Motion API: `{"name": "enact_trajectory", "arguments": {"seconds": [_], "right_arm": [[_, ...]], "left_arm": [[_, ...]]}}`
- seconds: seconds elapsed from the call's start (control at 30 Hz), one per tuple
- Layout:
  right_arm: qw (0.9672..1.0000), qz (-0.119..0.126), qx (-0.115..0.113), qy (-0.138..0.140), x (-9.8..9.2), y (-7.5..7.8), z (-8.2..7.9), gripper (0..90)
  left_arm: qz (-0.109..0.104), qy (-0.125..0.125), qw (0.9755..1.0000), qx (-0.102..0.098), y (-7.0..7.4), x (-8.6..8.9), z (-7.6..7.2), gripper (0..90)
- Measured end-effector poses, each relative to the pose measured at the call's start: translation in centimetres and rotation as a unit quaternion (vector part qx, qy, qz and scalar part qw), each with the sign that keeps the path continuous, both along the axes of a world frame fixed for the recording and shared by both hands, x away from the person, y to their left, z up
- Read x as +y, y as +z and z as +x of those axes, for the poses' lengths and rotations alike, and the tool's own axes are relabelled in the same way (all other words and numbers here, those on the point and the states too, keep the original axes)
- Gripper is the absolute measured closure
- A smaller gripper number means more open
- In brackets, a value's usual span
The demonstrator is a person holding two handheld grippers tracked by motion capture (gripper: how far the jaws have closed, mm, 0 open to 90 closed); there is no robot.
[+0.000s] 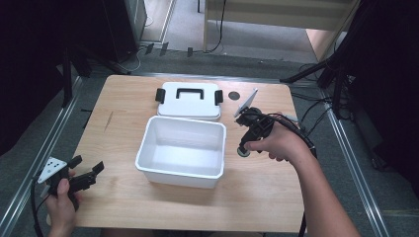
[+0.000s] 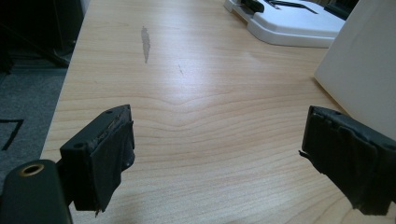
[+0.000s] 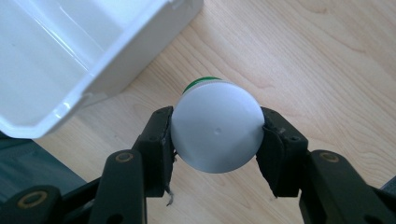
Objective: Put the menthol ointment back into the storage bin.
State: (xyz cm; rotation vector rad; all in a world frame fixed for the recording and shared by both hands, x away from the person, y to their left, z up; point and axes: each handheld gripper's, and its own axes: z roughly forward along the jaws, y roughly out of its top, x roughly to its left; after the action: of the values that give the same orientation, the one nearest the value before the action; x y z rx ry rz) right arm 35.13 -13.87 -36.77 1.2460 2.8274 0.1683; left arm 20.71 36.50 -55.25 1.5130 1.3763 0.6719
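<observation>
Wooden table with white bin, lid

Wooden table, white lid

Your bin sits mid-worktop, its lid lying just behind it. Right of the bin, your right claw holds the jar above the worktop; your left claw is at the near left corner.

left hand-held gripper: jaws wide apart, low | right hand-held gripper: clamped, pointing down
</observation>
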Motion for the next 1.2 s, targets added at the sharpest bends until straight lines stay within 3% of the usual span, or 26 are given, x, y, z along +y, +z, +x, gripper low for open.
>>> {"name": "enact_trajectory", "arguments": {"seconds": [0.67, 1.2], "right_arm": [[0.9996, -0.002, -0.010, 0.026, 3.3, 3.3, 0.5, 51.6], [0.9982, 0.001, -0.014, 0.059, 6.7, 4.2, 0.1, 51.6]], "left_arm": [[0.001, -0.002, 1.0000, 0.004, 0.0, -0.1, 0.1, 10.1], [0.000, -0.004, 1.0000, 0.003, 0.0, -0.1, 0.2, 10.1]]}}
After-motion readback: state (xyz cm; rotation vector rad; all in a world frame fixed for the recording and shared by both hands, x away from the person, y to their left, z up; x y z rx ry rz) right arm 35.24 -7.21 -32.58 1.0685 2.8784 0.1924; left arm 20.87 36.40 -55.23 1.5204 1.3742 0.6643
